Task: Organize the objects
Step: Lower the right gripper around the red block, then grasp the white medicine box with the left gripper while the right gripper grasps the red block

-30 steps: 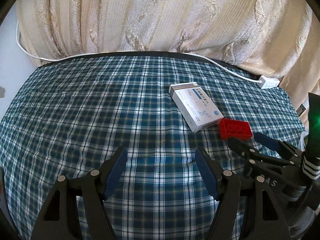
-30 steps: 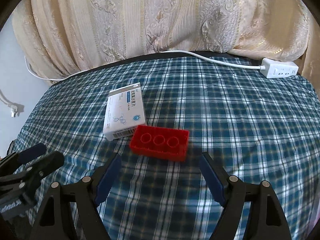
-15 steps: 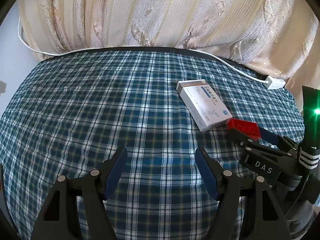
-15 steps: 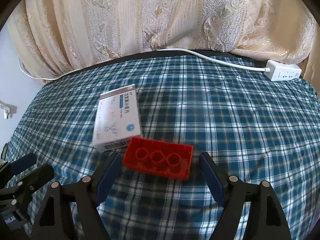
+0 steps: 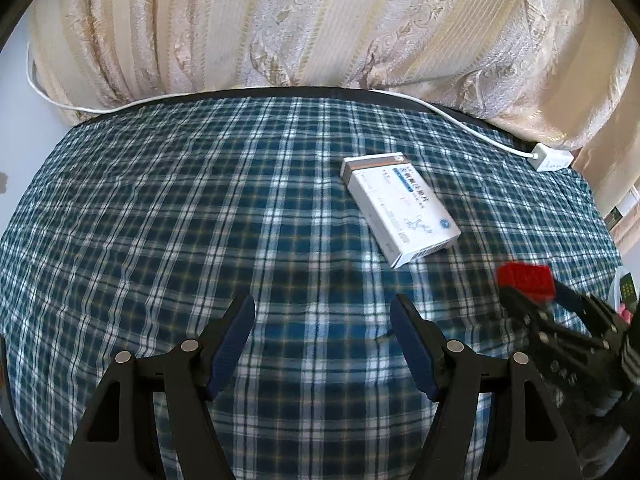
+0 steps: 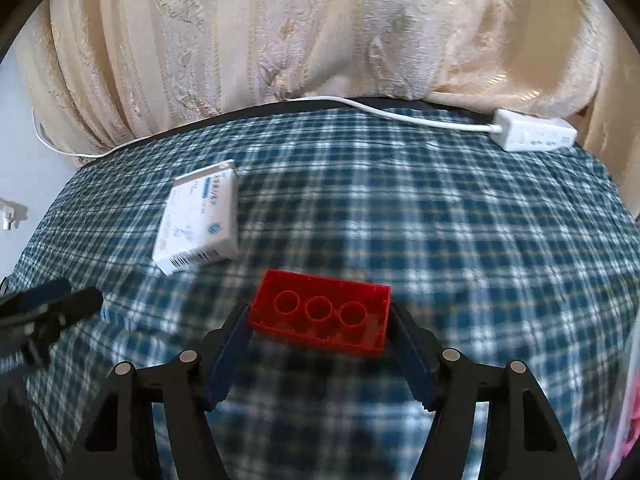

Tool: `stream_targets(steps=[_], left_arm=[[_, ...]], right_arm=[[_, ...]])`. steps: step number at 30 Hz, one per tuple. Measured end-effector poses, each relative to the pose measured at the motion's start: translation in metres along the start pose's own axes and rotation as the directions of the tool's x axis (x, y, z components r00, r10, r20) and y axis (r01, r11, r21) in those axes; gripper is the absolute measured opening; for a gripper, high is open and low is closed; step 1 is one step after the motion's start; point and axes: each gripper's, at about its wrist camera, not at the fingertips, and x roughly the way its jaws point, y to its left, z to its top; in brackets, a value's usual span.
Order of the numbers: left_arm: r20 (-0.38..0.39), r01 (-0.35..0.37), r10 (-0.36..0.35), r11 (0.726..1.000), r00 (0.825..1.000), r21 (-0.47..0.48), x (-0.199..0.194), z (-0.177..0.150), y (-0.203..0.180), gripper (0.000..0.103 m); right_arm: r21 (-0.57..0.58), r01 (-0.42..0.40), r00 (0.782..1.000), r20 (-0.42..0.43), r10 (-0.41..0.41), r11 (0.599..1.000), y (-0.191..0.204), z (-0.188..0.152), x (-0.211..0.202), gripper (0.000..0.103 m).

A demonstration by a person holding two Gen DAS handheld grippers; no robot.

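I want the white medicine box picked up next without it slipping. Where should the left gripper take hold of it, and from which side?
Grip the white medicine box across its two long side edges near the middle, coming down from above. It lies flat on the plaid cloth, skewed, so the left gripper, open and empty, would probably need turning to match. The narrow width should fit the jaws; lengthwise likely would not.

glossy red plastic brick (image 6: 320, 312) between my right tongs' (image 6: 320, 350) closing matt pads, smooth printed cardboard box (image 6: 200, 222) beyond-left, woven plaid cloth (image 6: 440, 240) beneath, brocade curtain (image 6: 300, 28) behind
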Motion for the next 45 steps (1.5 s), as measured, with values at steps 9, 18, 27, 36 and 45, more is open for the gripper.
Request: stream_targets(steps=[9,18,27,36,45], left_arm=[[0.018,0.086,-0.086,0.996,0.996,-0.027,0.01,0.024,-0.028,0.072],[0.062,0.037,-0.034,0.999,0.997,-0.033,0.03,0.052,-0.064,0.08],[0.017,-0.038,0.039,0.998,0.999,-0.05,0.066,0.064,-0.072,0.08],[-0.025,-0.069,0.068,0.996,0.997,-0.054,0.084,0.067,-0.07,0.08],[-0.028,-0.089,0.088,0.996,0.996,-0.02,0.089,0.065,-0.07,0.064]], right_arm=[[0.078,-0.03,0.999,0.031,0.027,0.997,-0.03,-0.015,-0.018,0.072],[0.088,-0.059,0.997,0.05,0.055,0.994,-0.032,-0.017,-0.021,0.072],[0.099,-0.068,0.997,0.045,0.064,0.993,-0.034,-0.018,-0.02,0.072],[0.099,-0.067,0.997,0.042,0.064,0.993,-0.034,-0.018,-0.019,0.072],[0.097,-0.067,0.997,0.043,0.064,0.993,-0.034,-0.018,-0.019,0.072]])
